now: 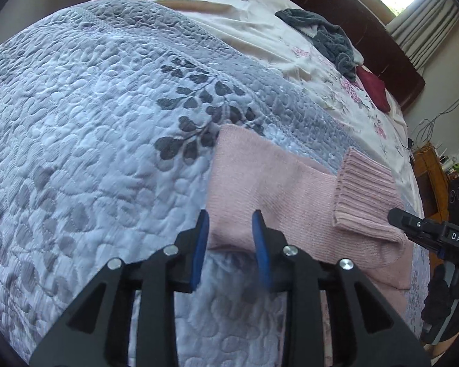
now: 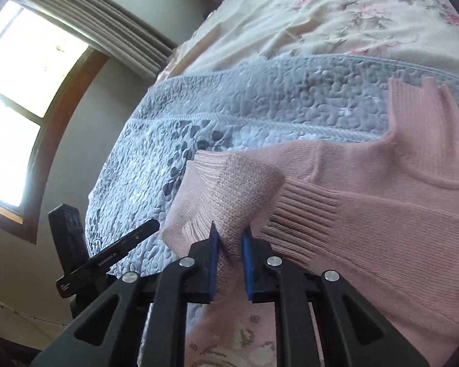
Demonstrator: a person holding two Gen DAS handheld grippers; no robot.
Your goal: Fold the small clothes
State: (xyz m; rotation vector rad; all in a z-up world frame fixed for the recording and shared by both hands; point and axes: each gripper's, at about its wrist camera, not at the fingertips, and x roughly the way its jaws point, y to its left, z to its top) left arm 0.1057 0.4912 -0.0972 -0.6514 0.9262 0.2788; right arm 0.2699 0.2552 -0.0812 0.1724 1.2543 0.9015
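A pink knit sweater (image 1: 275, 183) lies on the grey-blue quilted bedspread (image 1: 91, 122). A ribbed cuff (image 1: 364, 189) is folded over its body. My left gripper (image 1: 230, 214) stands open, its blue pads astride the sweater's near edge. At the right edge of this view sits my right gripper (image 1: 396, 217), held by a dark-gloved hand (image 1: 443, 299). In the right wrist view my right gripper (image 2: 229, 229) is shut on a bunched corner of the sweater (image 2: 382, 198), lifted beside a ribbed cuff (image 2: 303, 214). A black finger of the left gripper (image 2: 143, 229) shows at left.
Beyond the quilt (image 2: 229, 107) lies a cream floral sheet (image 1: 260, 30) carrying a heap of grey clothes (image 1: 330, 36) and a dark red item (image 1: 373, 87). A dark wooden headboard (image 1: 352, 9) stands behind. Wooden furniture (image 1: 431, 171) stands to the right of the bed.
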